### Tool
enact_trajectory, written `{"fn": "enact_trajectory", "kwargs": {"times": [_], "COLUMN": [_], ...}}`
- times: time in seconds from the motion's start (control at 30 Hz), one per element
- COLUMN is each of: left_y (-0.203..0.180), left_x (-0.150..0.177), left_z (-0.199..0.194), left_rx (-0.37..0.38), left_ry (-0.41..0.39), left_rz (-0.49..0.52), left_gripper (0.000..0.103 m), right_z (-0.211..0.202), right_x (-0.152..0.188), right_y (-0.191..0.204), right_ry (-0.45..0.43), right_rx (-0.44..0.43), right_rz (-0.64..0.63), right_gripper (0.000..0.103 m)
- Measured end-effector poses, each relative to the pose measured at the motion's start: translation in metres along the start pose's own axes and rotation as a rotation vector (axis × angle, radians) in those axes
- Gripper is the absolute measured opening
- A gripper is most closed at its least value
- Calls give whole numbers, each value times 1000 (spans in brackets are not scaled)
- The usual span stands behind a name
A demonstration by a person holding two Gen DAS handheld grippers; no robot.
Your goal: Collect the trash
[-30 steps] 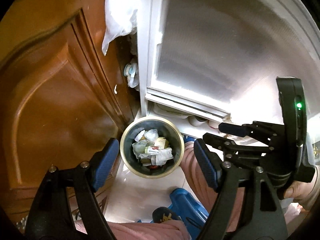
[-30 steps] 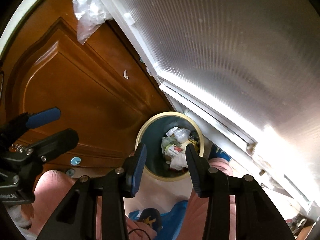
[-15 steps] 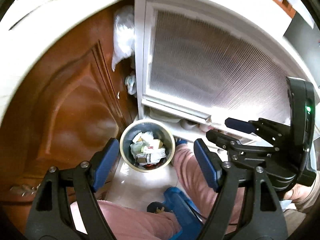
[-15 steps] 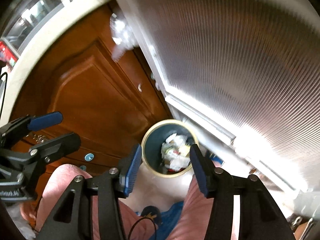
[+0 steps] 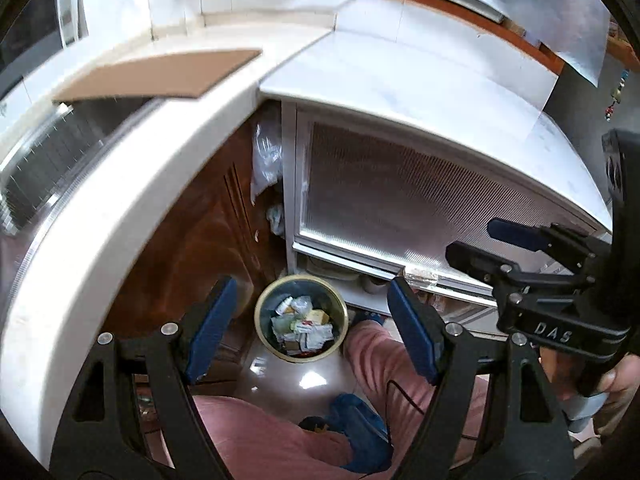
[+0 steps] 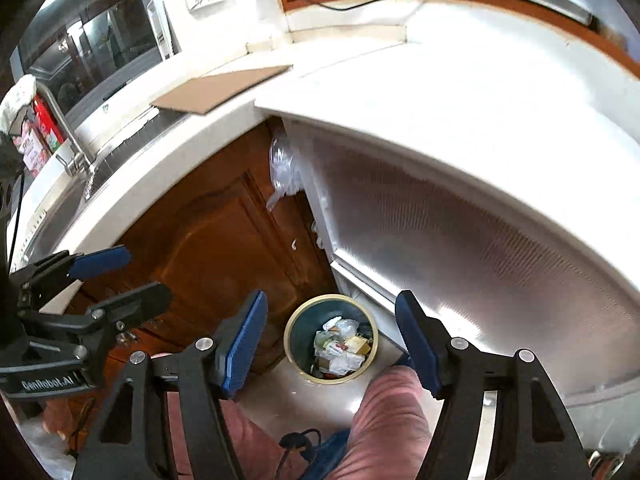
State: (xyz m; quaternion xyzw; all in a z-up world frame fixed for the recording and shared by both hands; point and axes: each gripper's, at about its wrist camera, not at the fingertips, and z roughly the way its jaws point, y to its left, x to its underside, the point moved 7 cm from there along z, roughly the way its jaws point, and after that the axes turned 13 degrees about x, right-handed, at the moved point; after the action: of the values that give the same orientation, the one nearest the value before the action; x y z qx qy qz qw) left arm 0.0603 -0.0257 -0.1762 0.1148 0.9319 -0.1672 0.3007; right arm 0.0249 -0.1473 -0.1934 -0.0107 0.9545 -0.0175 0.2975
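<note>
Both views are now taken from well above the floor, where a second ago they sat close over the trash bin (image 5: 301, 317). The bin, which then filled the middle of each view, is now seen small at about 6 o'clock, standing on the floor in the corner between the brown wooden cabinet door (image 6: 224, 248) and the white ribbed-panel cabinet (image 5: 420, 208). The table (image 5: 120, 184) with a cardboard sheet (image 5: 160, 74) lying on it, not visible earlier, has come into view at 11 o'clock.

The left tongs (image 5: 310, 330) are held spread, as before, with nothing between the blue pads; only the bin far below is framed in the gap. The right tongs (image 6: 330, 340) were much narrower a second ago and are opening at this moment; nothing is seen between their pads either. No item is carried by either tool.

The bin is seen holding crumpled wrappers, paper and small packets (image 6: 340, 346), heaped in its far half. From the widening of the right tongs directly above it, it is judged that a piece has been dropped in and that both tools are being lifted away. The drop-off step appears to be done, and a further piece of trash is likely to be sought next, possibly on the table. No loose trash is visible on the floor around the bin, though part of it is hidden by the person's pink-clad legs (image 6: 384, 420).
</note>
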Motion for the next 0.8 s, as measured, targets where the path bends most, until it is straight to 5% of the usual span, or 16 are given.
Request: {"fn": "enact_trajectory", "kwargs": {"times": [0.37, 0.8], "left_y": [-27, -33], "left_x": [-43, -87], "left_z": [-69, -117], "left_rx": [-90, -132], "left_ry": [-105, -216], "left_rz": [62, 43], "left_gripper": [75, 75], "right_z": [-92, -191], "right_x": [-43, -94], "right_y": [-16, -7], "right_ry": [-32, -256], "right_rx": [-3, 71], "right_rz": [81, 41], "right_gripper": [68, 72]}}
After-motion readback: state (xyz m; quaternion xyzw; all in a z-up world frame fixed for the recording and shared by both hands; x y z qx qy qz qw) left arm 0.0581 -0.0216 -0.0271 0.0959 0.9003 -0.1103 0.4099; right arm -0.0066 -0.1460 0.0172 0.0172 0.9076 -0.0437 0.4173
